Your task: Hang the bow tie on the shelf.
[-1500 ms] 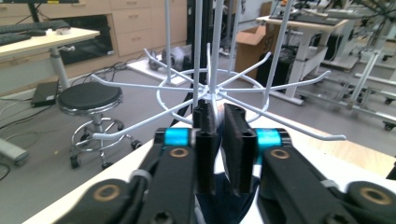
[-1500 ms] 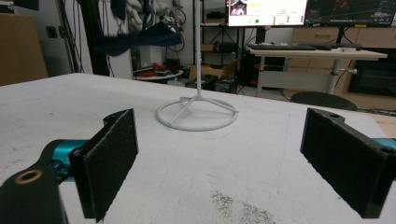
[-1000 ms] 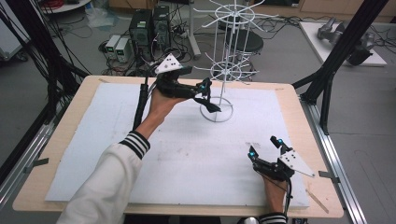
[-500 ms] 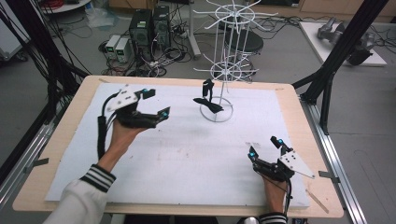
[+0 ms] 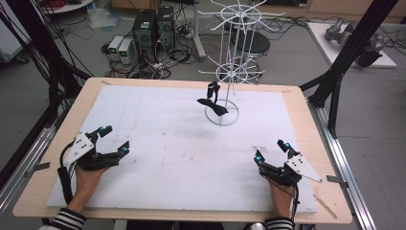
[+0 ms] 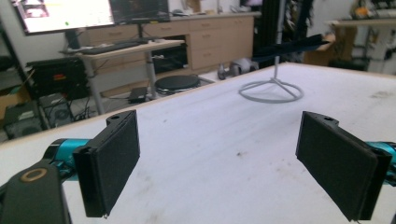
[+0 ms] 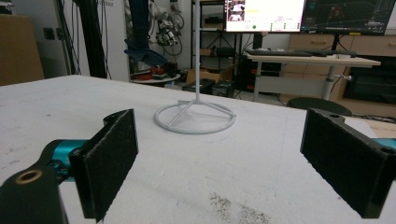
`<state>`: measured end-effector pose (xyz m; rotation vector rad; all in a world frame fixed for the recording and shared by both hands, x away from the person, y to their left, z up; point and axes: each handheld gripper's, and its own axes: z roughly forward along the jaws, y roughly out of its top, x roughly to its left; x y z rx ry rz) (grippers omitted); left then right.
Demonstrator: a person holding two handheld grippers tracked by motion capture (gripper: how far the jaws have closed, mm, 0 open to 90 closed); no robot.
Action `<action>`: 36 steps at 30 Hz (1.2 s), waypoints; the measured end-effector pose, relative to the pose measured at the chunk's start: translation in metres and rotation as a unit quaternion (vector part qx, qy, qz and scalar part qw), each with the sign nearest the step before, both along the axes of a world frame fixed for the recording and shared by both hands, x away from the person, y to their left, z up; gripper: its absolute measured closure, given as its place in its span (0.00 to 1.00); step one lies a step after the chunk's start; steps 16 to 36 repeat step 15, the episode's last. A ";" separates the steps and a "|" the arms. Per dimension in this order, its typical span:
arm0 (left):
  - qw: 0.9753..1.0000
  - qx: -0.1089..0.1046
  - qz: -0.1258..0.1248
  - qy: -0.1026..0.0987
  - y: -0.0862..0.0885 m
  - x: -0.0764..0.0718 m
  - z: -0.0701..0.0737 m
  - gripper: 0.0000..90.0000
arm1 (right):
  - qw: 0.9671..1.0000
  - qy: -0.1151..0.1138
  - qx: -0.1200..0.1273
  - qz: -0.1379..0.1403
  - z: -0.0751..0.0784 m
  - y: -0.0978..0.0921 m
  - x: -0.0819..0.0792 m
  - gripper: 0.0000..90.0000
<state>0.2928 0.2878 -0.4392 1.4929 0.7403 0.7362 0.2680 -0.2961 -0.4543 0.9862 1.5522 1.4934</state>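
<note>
While both hands rest at near tabletop (image 5: 182, 158) edge, left gripper (image 5: 114, 140) and right gripper (image 5: 271, 150) sit well apart, jaws spread wide, nothing between them. Black bow tie (image 5: 212, 103) hangs on white wire rack (image 5: 234, 72) at far centre, above ring base, far from both grippers. White sheet covers tabletop.

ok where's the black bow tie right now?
In the high view the black bow tie hangs on the white wire rack at the table's far middle, just above the rack's ring base, well away from both grippers.
</note>
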 end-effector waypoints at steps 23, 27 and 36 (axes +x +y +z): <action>1.000 -0.020 0.008 -0.013 0.005 -0.005 -0.015 0.16 | 1.000 0.000 -0.001 -0.001 0.000 0.000 0.000 0.11; 1.000 -0.020 0.008 -0.013 0.005 -0.005 -0.015 0.16 | 1.000 0.000 -0.001 -0.001 0.000 0.000 0.000 0.11; 1.000 -0.020 0.008 -0.013 0.005 -0.005 -0.015 0.16 | 1.000 0.000 -0.001 -0.001 0.000 0.000 0.000 0.11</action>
